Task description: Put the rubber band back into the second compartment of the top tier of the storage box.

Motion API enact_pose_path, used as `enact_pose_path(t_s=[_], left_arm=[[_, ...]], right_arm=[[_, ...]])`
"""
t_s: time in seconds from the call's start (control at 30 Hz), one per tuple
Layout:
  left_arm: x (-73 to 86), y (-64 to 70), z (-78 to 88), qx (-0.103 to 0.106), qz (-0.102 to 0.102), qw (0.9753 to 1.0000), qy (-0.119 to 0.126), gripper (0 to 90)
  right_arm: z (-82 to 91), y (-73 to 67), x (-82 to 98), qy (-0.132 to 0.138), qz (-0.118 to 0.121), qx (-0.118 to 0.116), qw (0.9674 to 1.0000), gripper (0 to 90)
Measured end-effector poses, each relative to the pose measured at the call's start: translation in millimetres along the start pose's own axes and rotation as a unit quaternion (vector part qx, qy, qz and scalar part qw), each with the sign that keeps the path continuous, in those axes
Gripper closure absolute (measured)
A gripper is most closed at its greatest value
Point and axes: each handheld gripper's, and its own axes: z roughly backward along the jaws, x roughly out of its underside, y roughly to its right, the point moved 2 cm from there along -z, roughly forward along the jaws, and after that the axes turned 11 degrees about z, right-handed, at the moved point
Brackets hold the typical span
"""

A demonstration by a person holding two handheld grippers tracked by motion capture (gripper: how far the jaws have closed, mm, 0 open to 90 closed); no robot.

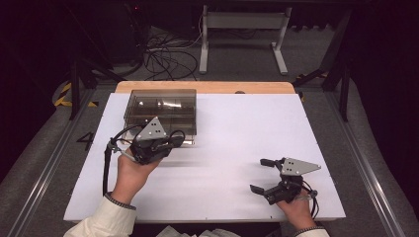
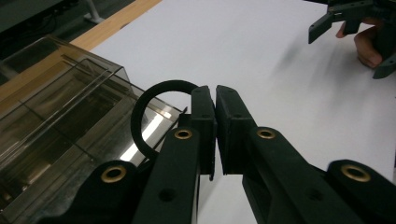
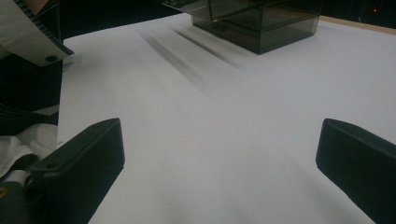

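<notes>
Left fingers: the left gripper has its jaws pressed together with only a thin slit between the pads; nothing sits in that slit.
Loop at the left jaw: a black curved cable arcs beside the left jaw, most likely the gripper's own lead rather than a held thing.
Right fingers: the right gripper has its jaws spread wide and empty; in the right gripper view bare white surface lies between them.
Thing in hand: the smoky clear box stands at the far left of the table, its near right corner just beside the left gripper's tips; from the high view I cannot tell whether they touch.
Box state: its lid looks shut and flat; the contents are too dim to make out.
Right side position: the right gripper rests low near the table's near right edge, well apart from the box.
Table: a white sheet covers it, with a wooden strip showing at the far edge.
Done so far: judging from this, only the approach to the box is made.
Left to do: opening or shifting the box appears not yet begun.
</notes>
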Motion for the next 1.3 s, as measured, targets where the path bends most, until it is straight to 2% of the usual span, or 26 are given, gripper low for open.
enact_pose_path(t_s=[0.33,0.6,0.7,0.8,1.1,1.3], left_arm=[[3.8,-20.1,3.6,-0.034,0.010,0.9993,0.007,86.1],[8.3,-32.9,4.7,-0.047,0.023,0.9986,0.008,86.1],[12.1,-39.4,4.9,-0.057,0.025,0.9979,0.015,86.1],[15.4,-43.6,3.5,-0.059,0.031,0.9976,0.016,86.1],[21.8,-50.4,2.7,-0.073,0.030,0.9966,0.025,85.8],[26.7,-57.7,1.9,-0.068,0.034,0.9969,0.021,85.8]], right_arm=[[-0.1,0.0,0.1,0.000,0.001,0.000,1.0000,1.7],[-0.2,0.0,0.1,-0.001,0.001,0.000,1.0000,1.7],[-0.2,0.0,0.2,-0.001,0.001,0.000,1.0000,1.7],[-0.2,0.0,0.1,-0.001,0.001,0.000,1.0000,1.7],[-0.3,0.2,0.3,-0.002,0.001,0.001,1.0000,1.9],[-0.3,0.3,0.3,-0.002,0.001,0.001,1.0000,1.9]])
